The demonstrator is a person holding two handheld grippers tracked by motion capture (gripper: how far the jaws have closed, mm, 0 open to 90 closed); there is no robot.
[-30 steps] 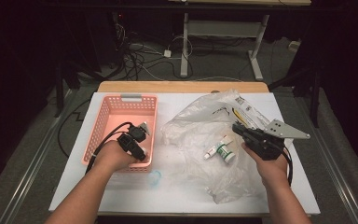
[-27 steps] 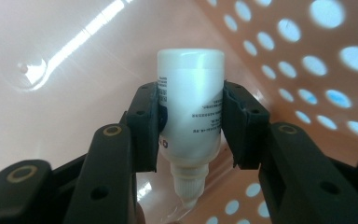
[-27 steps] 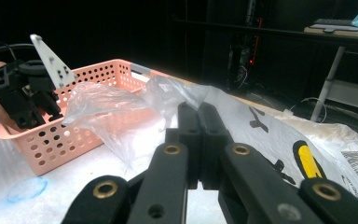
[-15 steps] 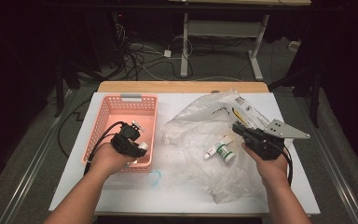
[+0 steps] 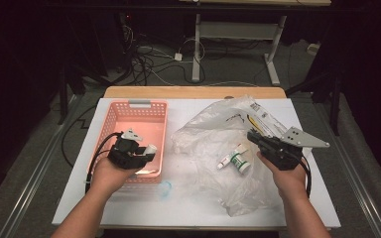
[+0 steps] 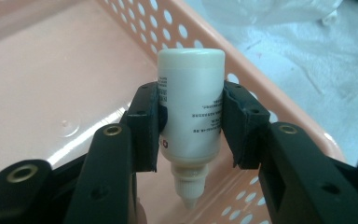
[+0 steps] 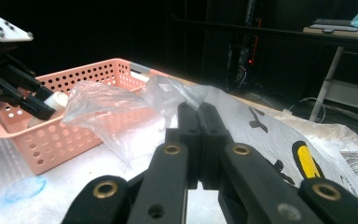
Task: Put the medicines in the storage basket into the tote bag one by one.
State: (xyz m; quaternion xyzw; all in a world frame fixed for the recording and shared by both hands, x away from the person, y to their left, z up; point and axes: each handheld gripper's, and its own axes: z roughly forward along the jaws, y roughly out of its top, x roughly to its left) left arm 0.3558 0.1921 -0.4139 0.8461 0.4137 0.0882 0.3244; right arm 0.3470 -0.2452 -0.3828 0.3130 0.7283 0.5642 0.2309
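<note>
**Left gripper holds dropper bottle over basket**

Left gripper (image 5: 146, 152) pinches the white dropper bottle (image 6: 191, 109) across its labelled body, nozzle pointing back toward the hand, flat base forward. Bottle sits over the pink basket (image 5: 110, 119), near its right wall. Judgement: small, light, rigid plastic; smooth label could slip, so a mid-body grip is right, nozzle too narrow to hold. Right gripper (image 5: 252, 136) has jaws pressed together with nothing in them, hovering over the clear plastic bag (image 5: 203, 130), where more small bottles (image 5: 235, 159) lie.
</note>
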